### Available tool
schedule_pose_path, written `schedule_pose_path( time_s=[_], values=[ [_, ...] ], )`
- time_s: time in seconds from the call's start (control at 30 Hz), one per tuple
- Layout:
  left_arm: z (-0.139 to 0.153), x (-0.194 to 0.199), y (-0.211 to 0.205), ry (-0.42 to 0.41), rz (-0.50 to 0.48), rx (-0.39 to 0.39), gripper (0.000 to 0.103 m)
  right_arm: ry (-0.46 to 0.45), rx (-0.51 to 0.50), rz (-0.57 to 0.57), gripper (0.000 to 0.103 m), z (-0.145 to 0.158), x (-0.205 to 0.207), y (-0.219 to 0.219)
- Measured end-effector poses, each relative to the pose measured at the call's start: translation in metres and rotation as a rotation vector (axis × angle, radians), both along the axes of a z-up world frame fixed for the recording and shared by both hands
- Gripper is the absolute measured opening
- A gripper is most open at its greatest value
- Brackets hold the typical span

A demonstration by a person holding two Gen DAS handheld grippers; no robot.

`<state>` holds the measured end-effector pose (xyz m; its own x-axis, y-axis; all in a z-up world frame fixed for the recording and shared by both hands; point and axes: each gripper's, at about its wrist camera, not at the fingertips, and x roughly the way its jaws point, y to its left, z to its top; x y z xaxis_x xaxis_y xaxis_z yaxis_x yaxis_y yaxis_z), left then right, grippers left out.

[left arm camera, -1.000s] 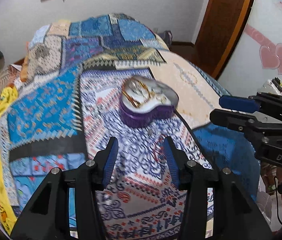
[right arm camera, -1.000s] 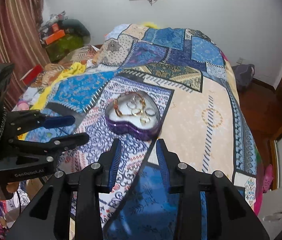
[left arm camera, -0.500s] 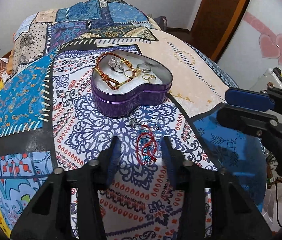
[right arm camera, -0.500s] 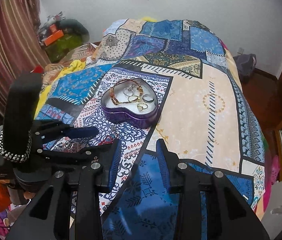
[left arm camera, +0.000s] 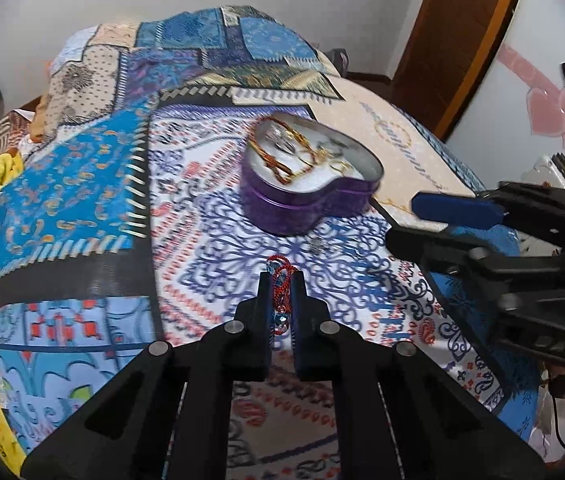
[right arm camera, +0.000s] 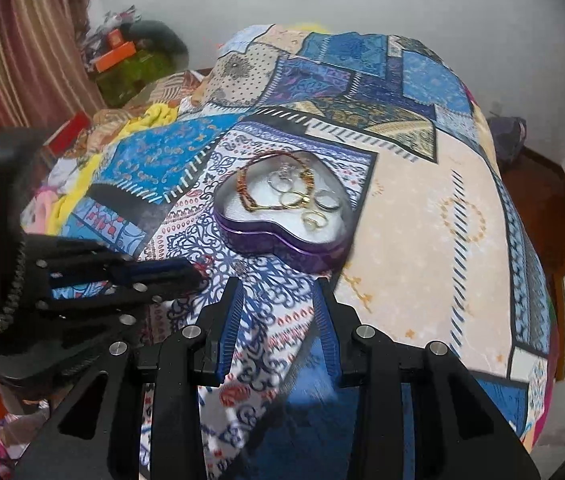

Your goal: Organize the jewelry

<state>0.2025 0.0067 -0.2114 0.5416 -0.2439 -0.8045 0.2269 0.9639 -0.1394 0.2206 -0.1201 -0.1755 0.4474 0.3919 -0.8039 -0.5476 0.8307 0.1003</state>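
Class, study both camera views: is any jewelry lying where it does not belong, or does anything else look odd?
Yes. A small silvery piece lies loose on the bedspread just in front of the purple heart-shaped tin, where the other jewelry sits. The left gripper is shut on a red and blue beaded piece, also outside the tin.

Left hand-held gripper [left arm camera: 281,284] now around red bracelet [left arm camera: 279,280].
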Motion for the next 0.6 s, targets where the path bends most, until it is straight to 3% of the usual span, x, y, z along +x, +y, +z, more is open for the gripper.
schedule_pose_path(
  time_s=[0.4,0.6],
  values=[
    [0.008,0.001,0.027,-0.064,0.030,-0.011,0.006,0.008,-0.078,0.125,0.032,-0.013,0.008,0.036],
    [0.009,0.002,0.026,-0.071,0.016,-0.029,0.006,0.058,-0.093,0.119,0.016,-0.026,0.018,0.038]
  ],
)
